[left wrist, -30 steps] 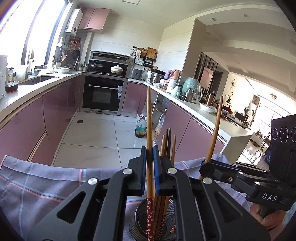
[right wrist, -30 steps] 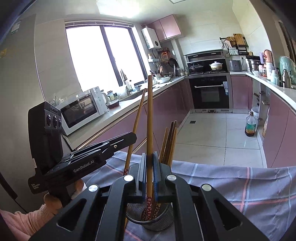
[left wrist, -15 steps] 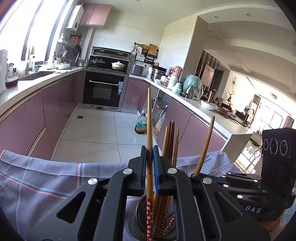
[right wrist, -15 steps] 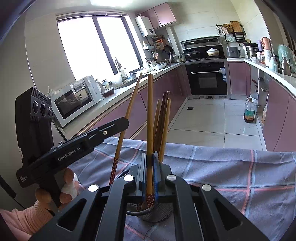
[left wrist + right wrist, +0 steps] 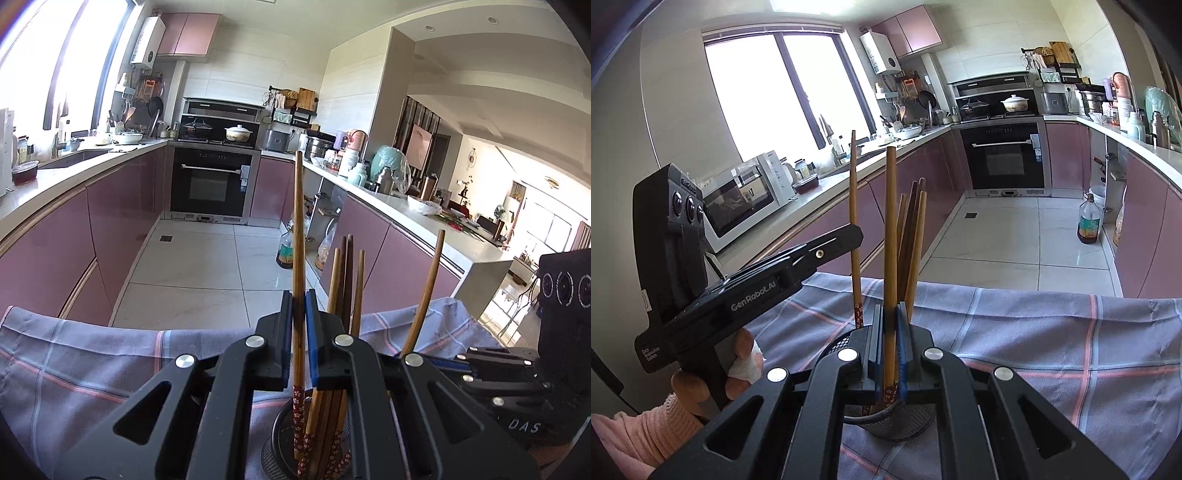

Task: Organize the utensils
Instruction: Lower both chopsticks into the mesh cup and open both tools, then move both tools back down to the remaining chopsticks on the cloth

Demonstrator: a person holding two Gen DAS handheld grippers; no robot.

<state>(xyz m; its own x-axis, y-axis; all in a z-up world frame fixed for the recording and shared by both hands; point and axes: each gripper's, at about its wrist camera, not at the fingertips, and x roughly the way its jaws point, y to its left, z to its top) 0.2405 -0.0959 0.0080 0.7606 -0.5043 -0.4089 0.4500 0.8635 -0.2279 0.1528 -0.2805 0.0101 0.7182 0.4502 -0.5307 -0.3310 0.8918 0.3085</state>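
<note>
On checked cloth (image 5: 1052, 332), pink-cabinet kitchen: mesh holder (image 5: 897, 424); left claw (image 5: 299, 343), right claw (image 5: 891, 347) each clamp chopstick.

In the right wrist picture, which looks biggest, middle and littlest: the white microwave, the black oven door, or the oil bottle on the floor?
As they look in that picture:
1. White microwave on the left counter, slightly the largest, though it is nearer the camera.
2. Black glass oven door, close behind; these two are nearly alike.
3. Clear oil bottle on the floor, clearly the smallest.
</note>
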